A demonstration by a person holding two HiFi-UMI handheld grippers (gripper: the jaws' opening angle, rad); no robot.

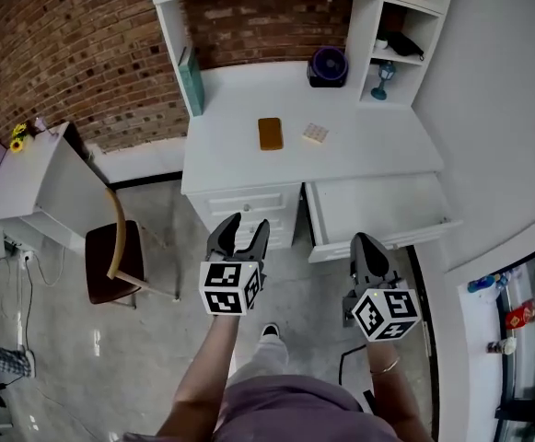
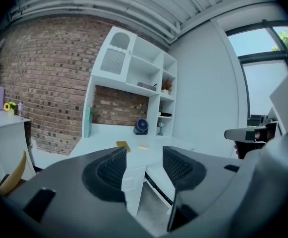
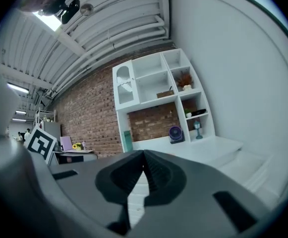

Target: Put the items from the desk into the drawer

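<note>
Brown and smooth, a flat slab (image 1: 270,133) and a pale gridded square (image 1: 316,133) are seen on the white table (image 1: 377,155), its drawer (image 1: 377,207) pulled open, the left tool (image 1: 247,223) released and empty, the right tool (image 1: 366,243) clenched on nothing.

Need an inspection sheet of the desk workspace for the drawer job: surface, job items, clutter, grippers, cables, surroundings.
Surface: white desk, with a hutch at the back.
Job's things: brown rectangular item and pale square item lie apart on the desk. The drawer on the right is pulled open, with nothing seen inside.
Clutter: purple fan at the back; teal book upright against the hutch side.
Grippers: left hand-held gripper has jaws apart and is empty. Right hand-held gripper has jaws together and is empty. Both are short of the desk.
Cables: what looks like a dark cable on the floor.
Surroundings: brick wall; wooden chair left of the desk.
</note>
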